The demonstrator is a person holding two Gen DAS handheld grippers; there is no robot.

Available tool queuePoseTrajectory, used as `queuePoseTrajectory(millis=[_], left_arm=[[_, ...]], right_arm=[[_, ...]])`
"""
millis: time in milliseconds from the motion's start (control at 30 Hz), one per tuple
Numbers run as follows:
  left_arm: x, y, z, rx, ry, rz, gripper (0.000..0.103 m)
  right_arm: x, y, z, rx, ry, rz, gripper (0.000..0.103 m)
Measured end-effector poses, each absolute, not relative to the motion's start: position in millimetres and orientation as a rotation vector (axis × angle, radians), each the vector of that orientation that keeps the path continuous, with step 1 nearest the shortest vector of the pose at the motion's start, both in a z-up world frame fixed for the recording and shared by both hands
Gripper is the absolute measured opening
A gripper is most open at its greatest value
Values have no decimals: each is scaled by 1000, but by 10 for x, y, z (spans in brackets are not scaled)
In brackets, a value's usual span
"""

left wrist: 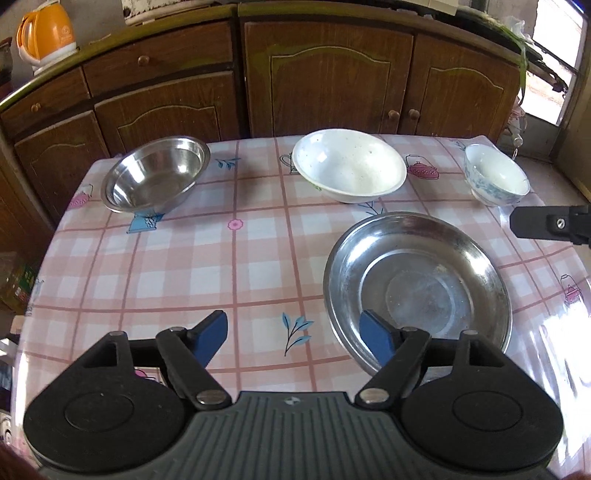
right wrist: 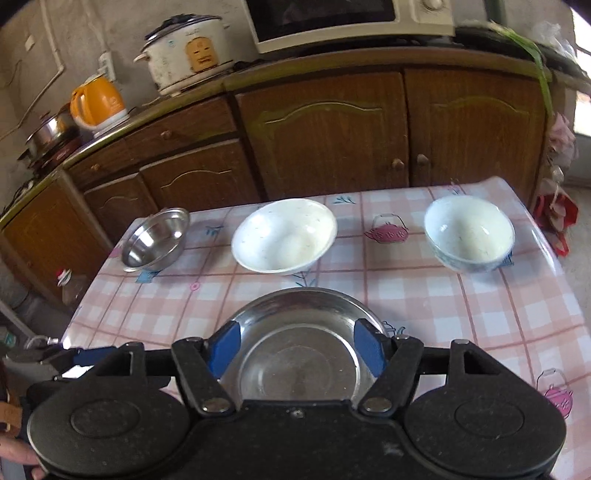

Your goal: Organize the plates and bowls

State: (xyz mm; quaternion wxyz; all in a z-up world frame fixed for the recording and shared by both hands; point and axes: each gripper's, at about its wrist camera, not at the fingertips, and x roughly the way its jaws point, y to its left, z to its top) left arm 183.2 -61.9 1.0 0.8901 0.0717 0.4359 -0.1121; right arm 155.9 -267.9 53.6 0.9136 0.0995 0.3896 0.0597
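Observation:
Four dishes sit on the checked tablecloth [left wrist: 184, 266]. At the back stand a steel bowl [left wrist: 155, 177] [right wrist: 155, 240], a wide white bowl [left wrist: 351, 162] [right wrist: 284, 236] and a small blue-patterned bowl [left wrist: 495, 177] [right wrist: 469, 232]. A shallow steel plate [left wrist: 417, 288] [right wrist: 303, 332] lies nearer. My left gripper [left wrist: 293, 325] hangs open above the cloth, its right finger over the plate's near left rim, nothing between the pads. My right gripper [right wrist: 297, 336] is open above the plate, fingers framing it without touching. Its black finger [left wrist: 550, 223] pokes in at the left wrist view's right edge.
Brown wooden cabinets [right wrist: 325, 136] run behind the table. On the counter stand an orange kettle [right wrist: 98, 101], a rice cooker [right wrist: 188, 51], a microwave [right wrist: 332, 18] and a pot [right wrist: 48, 133]. The table's far edge [right wrist: 369, 190] and right edge drop off to the floor.

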Motion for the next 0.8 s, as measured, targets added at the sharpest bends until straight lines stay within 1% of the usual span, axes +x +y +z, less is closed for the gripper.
queuePoseTrajectory(millis=[67,167,300,400,500,800], left_arm=[[1822,-557,132,156,921,-240,84],[1859,-446,284,159,965,-238,84],[1911,-414,557,272,891,-215,84],[1995,-390,704,271,832,-207,86],[2068,-342,730,225,813,-197,86],[2229,-78,609,191,762,-130,86]], right_arm=[[1531,-2578,732,153,801,124,81],[1518,-2523,972,158,832,132,81],[1610,-2366,1229,80,921,194,81],[1714,-2208,1368,13,910,238,81],[1817,-2080,1391,-16,861,249,81],[2226,-1859,1116,143,780,230,81]])
